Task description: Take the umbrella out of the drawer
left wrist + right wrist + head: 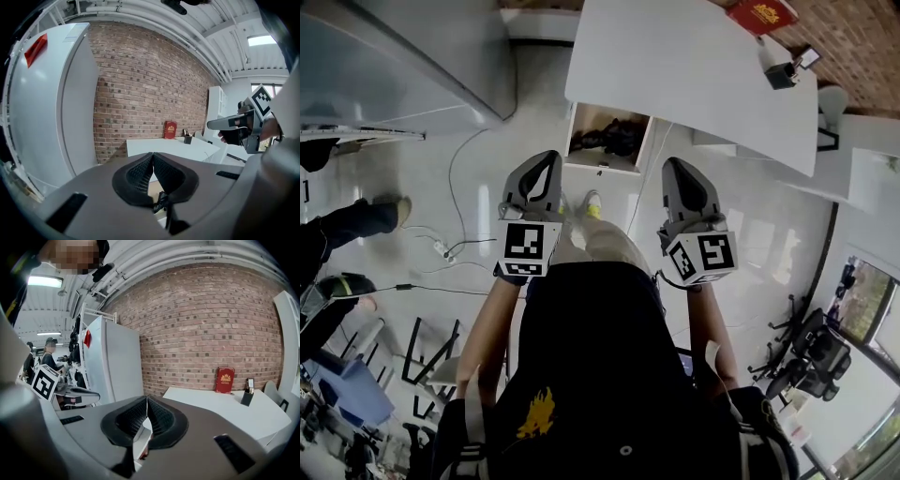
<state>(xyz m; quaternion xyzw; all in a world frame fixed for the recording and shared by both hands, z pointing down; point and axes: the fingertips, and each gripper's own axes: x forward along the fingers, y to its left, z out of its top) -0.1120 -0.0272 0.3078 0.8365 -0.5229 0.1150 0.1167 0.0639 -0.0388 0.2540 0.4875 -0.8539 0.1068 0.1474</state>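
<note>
both jaw pairs are pressed together and empty, the left hand-held gripper (pixel 547 157) and right hand-held gripper (pixel 676 163) held short of the open drawer (pixel 600 169) under the counter (pixel 694 75), where the dark umbrella (pixel 605 141) lies ungrasped, so reaching, gripping and lifting all remain.

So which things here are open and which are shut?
White drawer: open.
Black umbrella: lying inside the drawer, untouched.
Left grey tool: shut, empty.
Right grey tool: shut, empty.
Red book: standing upright on the white table.
</note>
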